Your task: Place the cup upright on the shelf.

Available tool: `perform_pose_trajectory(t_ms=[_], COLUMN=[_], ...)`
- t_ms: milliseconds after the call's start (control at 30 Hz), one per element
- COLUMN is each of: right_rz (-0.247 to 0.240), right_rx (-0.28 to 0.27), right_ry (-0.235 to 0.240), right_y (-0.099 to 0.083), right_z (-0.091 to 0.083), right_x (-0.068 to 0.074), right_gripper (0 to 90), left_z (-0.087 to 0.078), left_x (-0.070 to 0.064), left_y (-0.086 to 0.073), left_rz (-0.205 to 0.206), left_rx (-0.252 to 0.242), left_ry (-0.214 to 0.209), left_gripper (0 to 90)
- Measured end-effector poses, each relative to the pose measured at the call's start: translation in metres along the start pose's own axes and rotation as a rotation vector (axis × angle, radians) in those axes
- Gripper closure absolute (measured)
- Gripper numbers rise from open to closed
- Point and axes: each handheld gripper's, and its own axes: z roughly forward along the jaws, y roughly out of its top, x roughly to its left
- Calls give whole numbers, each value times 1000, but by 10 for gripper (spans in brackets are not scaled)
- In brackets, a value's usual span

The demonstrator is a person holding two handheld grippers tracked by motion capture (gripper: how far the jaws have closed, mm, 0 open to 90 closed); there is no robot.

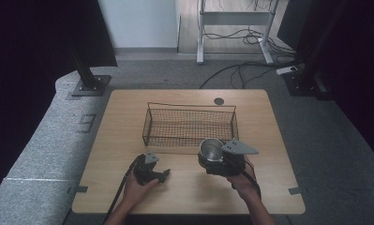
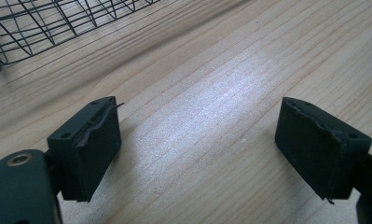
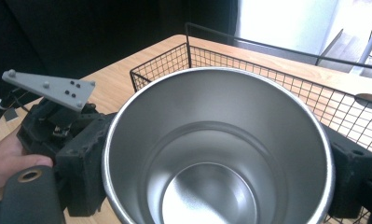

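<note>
A steel cup [image 1: 211, 149] is held upright just above the table, close to the front right of a black wire basket [image 1: 189, 127]. My right gripper [image 1: 217, 161] is shut on the cup. In the right gripper view the cup [image 3: 216, 154] sits between the jaws of my right gripper [image 3: 218, 165], its inside bare, with the basket [image 3: 267, 60] just behind it. My left gripper [image 1: 165, 174] rests low over the table, left of the cup. In the left gripper view my left gripper [image 2: 198, 119] is open over bare wood, and a corner of the basket [image 2: 44, 23] shows at the top left.
The wooden table [image 1: 128, 117] has a round grey cable cap [image 1: 219, 101] behind the basket. Black curtains and stand bases [image 1: 88, 84] flank the table. Cables [image 1: 241, 70] and a white desk frame [image 1: 234, 28] lie on the floor beyond.
</note>
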Motion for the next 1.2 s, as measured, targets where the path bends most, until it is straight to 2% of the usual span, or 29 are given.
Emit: perform_pose_trajectory(t_ms=[400, 667, 1200], right_rz=[-14, -8, 5], right_rx=[1, -21, -19], right_ry=[12, 11, 6], right_y=[16, 27, 39], right_z=[9, 8, 19], right_x=[1, -1, -7], right_gripper=[140, 140, 140], left_z=[0, 0, 0], left_x=[0, 0, 0], left_y=[0, 0, 0], left_rz=[0, 0, 0], left_rx=[0, -1, -2], left_ry=[0, -1, 0], left_gripper=[142, 144, 144])
